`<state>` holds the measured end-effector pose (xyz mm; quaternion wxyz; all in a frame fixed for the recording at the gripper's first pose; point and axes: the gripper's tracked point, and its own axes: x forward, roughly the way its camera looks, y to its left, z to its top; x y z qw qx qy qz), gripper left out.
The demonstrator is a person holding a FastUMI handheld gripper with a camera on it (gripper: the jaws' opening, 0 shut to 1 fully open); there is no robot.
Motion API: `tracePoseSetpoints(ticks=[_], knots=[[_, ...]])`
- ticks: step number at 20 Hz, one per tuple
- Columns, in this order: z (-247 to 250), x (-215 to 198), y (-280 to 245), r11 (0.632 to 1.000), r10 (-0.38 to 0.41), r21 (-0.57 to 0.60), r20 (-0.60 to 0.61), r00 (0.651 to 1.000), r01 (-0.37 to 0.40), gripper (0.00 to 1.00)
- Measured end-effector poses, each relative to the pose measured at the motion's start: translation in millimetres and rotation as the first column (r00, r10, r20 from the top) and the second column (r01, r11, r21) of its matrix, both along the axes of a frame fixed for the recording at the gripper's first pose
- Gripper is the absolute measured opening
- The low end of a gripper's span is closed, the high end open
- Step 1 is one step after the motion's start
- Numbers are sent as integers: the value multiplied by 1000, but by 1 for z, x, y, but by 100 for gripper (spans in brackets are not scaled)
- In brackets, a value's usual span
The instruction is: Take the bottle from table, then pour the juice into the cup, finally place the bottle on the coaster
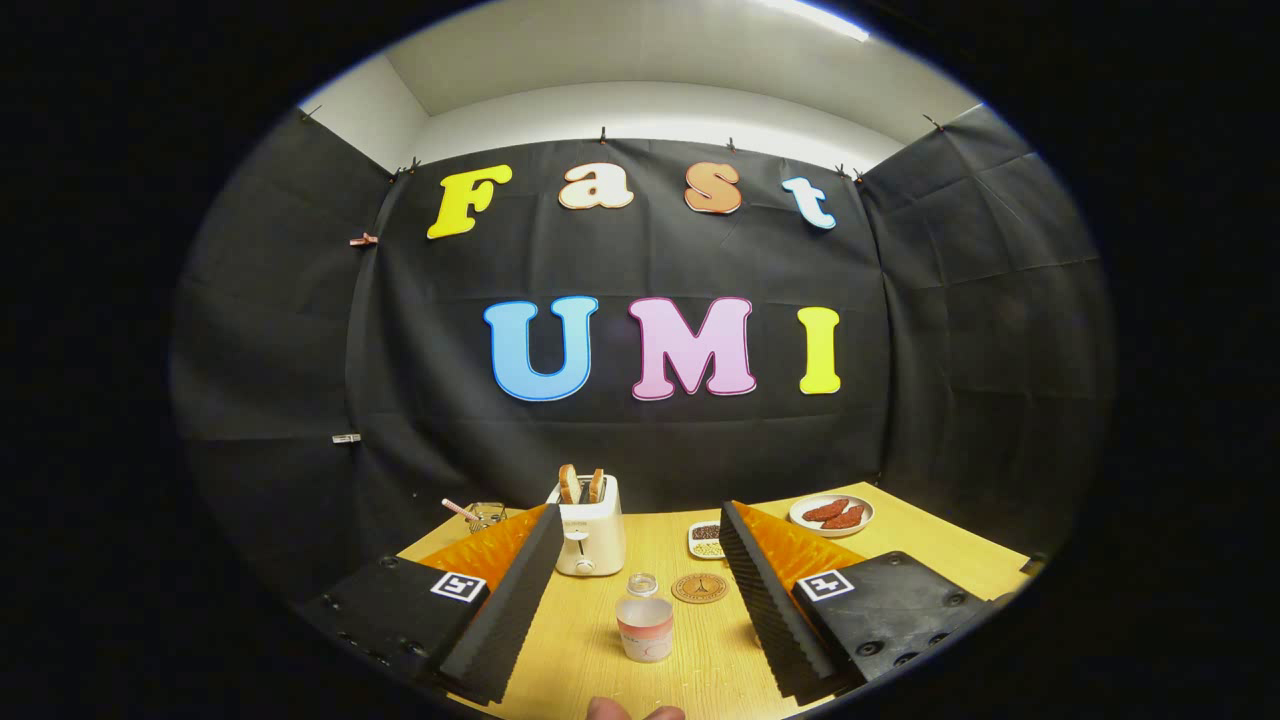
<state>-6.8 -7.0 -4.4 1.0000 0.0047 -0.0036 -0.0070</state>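
Wooden table (pixel 600 640) is carrying a small clear bottle (pixel 645 628), which is standing upright between the gripper (pixel 640 600) fingers, both spread wide and touching nothing. Just beyond the bottle a clear cup (pixel 642 583) is sitting, with a round cork coaster (pixel 699 587) beside it. Farther back, a white toaster (pixel 590 535) holding bread, a divided dish (pixel 706 539) and a plate of sausages (pixel 831 514) are resting near the wall.

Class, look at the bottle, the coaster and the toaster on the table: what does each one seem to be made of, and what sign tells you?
Bottle, standing between the open gripper fingers: probably clear plastic, as the table shows through it.
Coaster, just beyond the bottle: looks like cork or wood, a matt brown disc.
Toaster: seemingly smooth, cream-white plastic or painted metal, slightly glossy.
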Motion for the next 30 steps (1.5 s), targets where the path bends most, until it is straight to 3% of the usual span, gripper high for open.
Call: tracePoseSetpoints(ticks=[5, 18, 30], knots=[[-16, 1, -4, 1000, -2, -9, -11, 1000, 1, 97], [-146, 46, -7, 996, -72, -58, -80, 994, 67, 96], [-221, 92, -7, 998, -54, -17, -119, 991, 53, 97]])
